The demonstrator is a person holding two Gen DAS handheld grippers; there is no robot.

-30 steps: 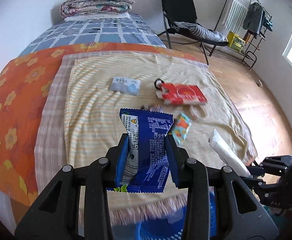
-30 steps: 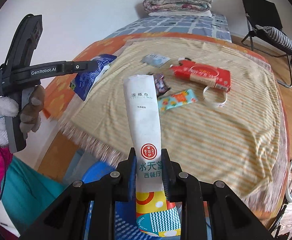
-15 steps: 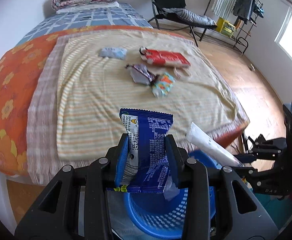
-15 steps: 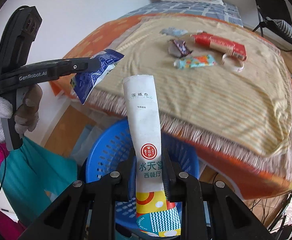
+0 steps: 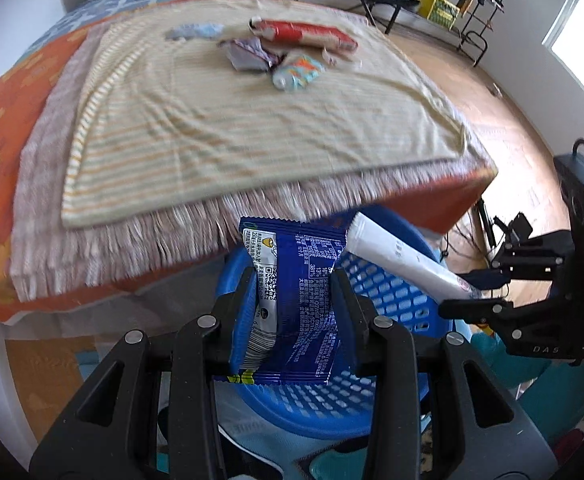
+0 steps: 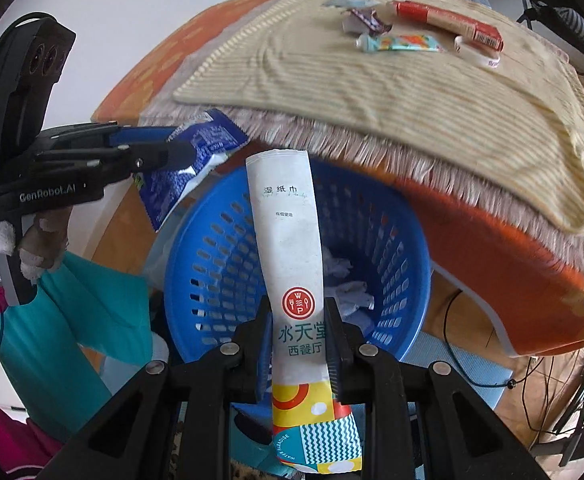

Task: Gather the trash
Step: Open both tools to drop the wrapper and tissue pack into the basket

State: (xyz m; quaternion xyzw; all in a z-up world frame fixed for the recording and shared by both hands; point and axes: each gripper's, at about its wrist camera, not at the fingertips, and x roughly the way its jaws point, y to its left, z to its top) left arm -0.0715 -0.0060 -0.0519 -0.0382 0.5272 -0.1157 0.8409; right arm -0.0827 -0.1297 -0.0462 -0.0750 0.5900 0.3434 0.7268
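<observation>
My left gripper point(image 5: 294, 280) is shut on a blue snack wrapper point(image 5: 300, 300) and holds it above the blue basket point(image 5: 316, 408). From the right wrist view that same left gripper point(image 6: 180, 156) hangs over the basket's left rim with the blue snack wrapper point(image 6: 188, 168) sticking out. My right gripper point(image 6: 298, 320) is shut on a long white wet-wipe packet point(image 6: 288, 232) over the blue basket point(image 6: 196, 248), where crumpled paper point(image 6: 348, 292) lies. The white packet point(image 5: 396, 252) and right gripper point(image 5: 472, 300) also appear at the right of the left wrist view.
On the striped blanket point(image 5: 220, 120) lie a red pack point(image 5: 304, 34), a purple wrapper point(image 5: 248, 54), a colourful tube point(image 5: 298, 74) and a pale packet point(image 5: 192, 32). The bed's fringed edge point(image 6: 372, 148) overhangs the basket. A chair and a drying rack stand on the wooden floor point(image 5: 504, 136) behind.
Both grippers have dropped from over the bed to above the blue basket, still holding the blue wrapper and the white packet. The basket now fills the lower part of both views.
</observation>
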